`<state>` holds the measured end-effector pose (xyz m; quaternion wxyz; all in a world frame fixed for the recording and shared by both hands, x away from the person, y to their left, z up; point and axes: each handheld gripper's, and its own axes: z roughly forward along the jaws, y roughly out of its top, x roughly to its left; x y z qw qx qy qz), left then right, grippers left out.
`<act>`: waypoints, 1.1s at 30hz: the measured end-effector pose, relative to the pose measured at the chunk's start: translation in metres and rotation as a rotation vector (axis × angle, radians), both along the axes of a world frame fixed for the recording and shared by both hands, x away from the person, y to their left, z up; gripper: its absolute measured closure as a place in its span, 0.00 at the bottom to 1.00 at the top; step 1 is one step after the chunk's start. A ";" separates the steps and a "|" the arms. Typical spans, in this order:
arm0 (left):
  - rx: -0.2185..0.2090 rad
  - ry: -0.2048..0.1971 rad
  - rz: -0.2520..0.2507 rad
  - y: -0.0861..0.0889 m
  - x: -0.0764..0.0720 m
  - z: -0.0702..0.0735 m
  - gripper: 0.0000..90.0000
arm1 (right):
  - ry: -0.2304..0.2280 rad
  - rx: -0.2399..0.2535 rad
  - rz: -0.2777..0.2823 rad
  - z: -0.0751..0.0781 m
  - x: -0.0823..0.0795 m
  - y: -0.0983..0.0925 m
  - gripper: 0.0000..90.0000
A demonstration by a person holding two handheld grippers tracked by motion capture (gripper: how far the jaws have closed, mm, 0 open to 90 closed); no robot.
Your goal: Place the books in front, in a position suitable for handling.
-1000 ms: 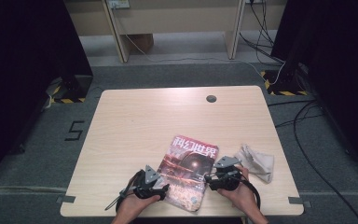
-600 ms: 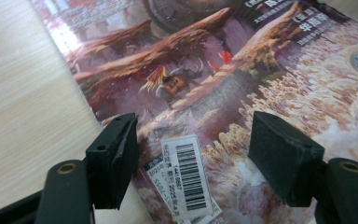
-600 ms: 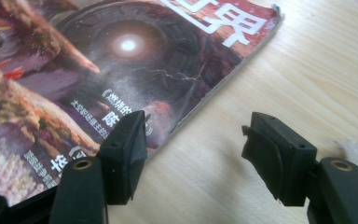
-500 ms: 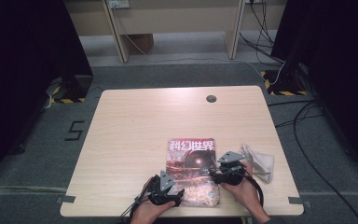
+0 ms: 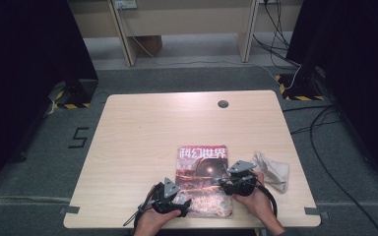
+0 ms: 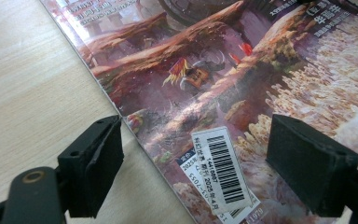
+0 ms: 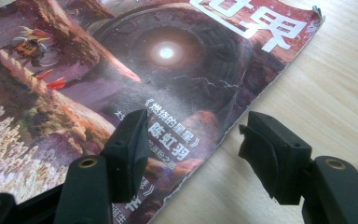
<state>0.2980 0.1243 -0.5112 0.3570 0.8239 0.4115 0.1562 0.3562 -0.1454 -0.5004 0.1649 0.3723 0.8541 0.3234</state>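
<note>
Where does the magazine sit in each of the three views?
High view: magazine lies at the table's near edge, between both tools.
Left gripper view: its spine-side corner with the barcode sticker sits between the jaws.
Right gripper view: its right edge runs between the jaws.
Shared landmark: the glowing circle on the cover.

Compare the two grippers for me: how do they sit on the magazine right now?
The left gripper straddles the magazine's near-left spine edge by the barcode sticker; the right gripper straddles its right edge, farther up. The left gripper's jaws have just been opening and the right gripper's closing. Both are open, clamping nothing.
</note>
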 end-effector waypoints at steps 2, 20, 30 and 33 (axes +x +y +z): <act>0.002 -0.003 -0.003 -0.002 0.001 0.000 0.19 | -0.004 -0.003 -0.006 0.000 0.001 -0.001 0.45; -0.047 -0.055 -0.026 0.001 0.002 0.003 0.20 | -0.074 0.028 -0.090 0.022 0.006 -0.036 0.41; -0.039 -0.046 -0.028 0.028 -0.006 0.006 0.18 | -0.075 0.053 -0.183 0.032 0.009 -0.074 0.33; -0.037 -0.041 -0.020 0.037 -0.010 0.005 0.18 | -0.076 0.038 -0.195 0.032 0.011 -0.085 0.31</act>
